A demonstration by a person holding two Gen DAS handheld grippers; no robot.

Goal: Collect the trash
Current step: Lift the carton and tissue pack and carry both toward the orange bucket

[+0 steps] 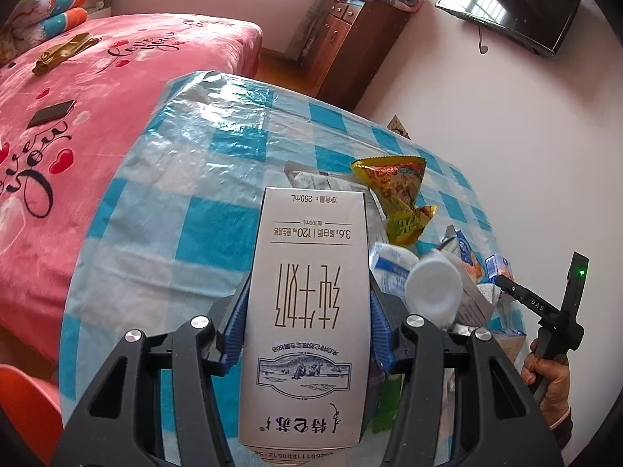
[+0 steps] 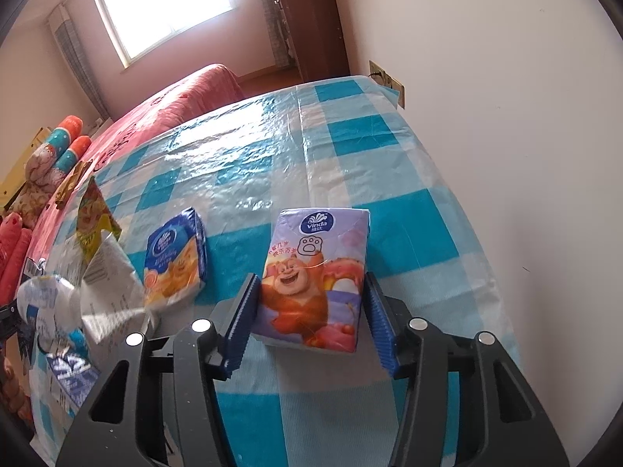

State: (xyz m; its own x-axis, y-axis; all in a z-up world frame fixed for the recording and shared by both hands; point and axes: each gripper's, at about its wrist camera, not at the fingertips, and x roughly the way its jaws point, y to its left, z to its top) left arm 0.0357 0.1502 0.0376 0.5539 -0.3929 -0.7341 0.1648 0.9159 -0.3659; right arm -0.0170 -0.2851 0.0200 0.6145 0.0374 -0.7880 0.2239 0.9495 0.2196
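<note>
The left gripper [image 1: 309, 307] clamped one milk carton [image 1: 307, 311] above the checked table [image 1: 187, 202]. Beside it lay a heap: one yellow wrapper [image 1: 397, 194], one white cup [image 1: 432, 288], torn packets. The right gripper [image 2: 309, 307] straddled one tissue pack [image 2: 315, 276] lying on the table, pads at its sides; grip could not be confirmed. A second tissue pack [image 2: 177, 253] lay just left, apart
</note>
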